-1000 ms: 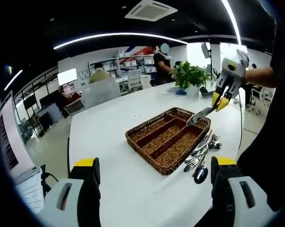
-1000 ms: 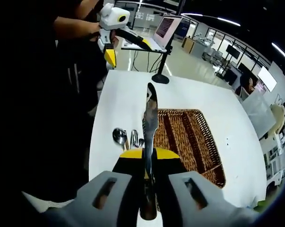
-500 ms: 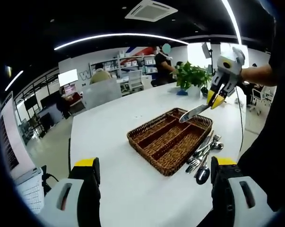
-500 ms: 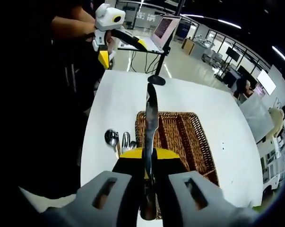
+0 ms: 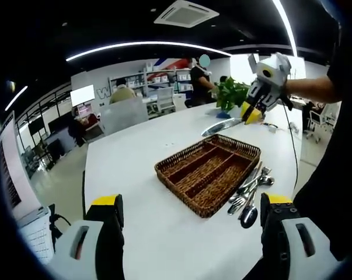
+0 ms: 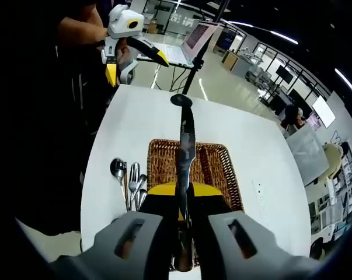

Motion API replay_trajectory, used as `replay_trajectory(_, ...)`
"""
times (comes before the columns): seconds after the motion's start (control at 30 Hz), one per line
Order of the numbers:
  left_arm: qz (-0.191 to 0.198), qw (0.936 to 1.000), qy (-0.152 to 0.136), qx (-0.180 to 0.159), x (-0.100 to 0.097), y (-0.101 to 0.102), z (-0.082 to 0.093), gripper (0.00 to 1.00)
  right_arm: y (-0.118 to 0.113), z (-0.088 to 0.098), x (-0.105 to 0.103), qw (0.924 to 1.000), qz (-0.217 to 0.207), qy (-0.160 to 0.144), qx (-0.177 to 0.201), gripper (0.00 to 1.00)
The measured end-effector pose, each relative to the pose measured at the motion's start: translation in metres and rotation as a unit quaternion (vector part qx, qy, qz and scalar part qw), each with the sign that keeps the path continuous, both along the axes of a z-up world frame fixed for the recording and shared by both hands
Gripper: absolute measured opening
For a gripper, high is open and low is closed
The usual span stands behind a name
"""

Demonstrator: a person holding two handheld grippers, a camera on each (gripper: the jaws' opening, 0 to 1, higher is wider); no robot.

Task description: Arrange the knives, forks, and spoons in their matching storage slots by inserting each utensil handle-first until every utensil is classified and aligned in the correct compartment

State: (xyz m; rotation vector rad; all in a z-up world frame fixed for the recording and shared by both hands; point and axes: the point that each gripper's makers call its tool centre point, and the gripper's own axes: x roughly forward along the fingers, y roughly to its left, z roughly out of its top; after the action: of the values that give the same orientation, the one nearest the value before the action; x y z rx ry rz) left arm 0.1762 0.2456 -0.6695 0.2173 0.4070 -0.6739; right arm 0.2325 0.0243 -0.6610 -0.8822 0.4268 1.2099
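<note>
The right gripper [image 6: 184, 195] is clamping a table knife [image 6: 185, 153] between its closed yellow-tipped jaws, the blade running straight out ahead of it. Seen from the right gripper view, the knife is hanging over the wicker cutlery tray [image 6: 229, 178], which is lying just beyond and beneath the jaws on the white table [image 6: 138, 119]. To the left of those jaws, just beside the tray's edge, a loose bundle of spoons and forks [image 6: 128, 184] is lying on the tabletop.

The left gripper view is giving the other side of it. The left gripper [image 5: 190, 224] is hovering low over the near part of the table, its jaws standing wide apart with nothing between them. Ahead of it the tray [image 5: 193, 178] is showing its long compartments, which are looking unfilled from here, and the utensil pile [image 5: 250, 189] is sitting just right of the tray, ahead of the right-hand jaw. Far ahead and up to the right, the right gripper [image 5: 250, 114] is being held in a person's hand, with the knife [image 5: 220, 126] angling out over the tray's far corner. Behind it a potted plant [image 5: 234, 93] is standing on the table.

In the right gripper view the left gripper [image 6: 114, 58] is showing far ahead at upper left, and a laptop on a stand [image 6: 190, 46] beyond the table's far edge.
</note>
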Motion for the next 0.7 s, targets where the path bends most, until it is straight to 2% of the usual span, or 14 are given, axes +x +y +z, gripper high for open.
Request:
replay_trajectory(0.1,0.000,1.0000,0.000,-0.009,-0.001,-0.002,0.002,0.99,-0.001,0.002,0.006,1.0000,-0.002,-0.004,-0.004,0.04)
replay_trajectory(0.3,0.002,1.0000,0.001,-0.004,-0.003,0.000,-0.002,0.99,0.000,0.008,0.014,1.0000,-0.001,-0.004,0.006,0.04)
replay_trajectory(0.7,-0.001,1.0000,0.002,-0.007,-0.004,-0.003,-0.003,0.99,-0.001,0.016,0.026,0.9999,-0.001,-0.017,0.003,0.04)
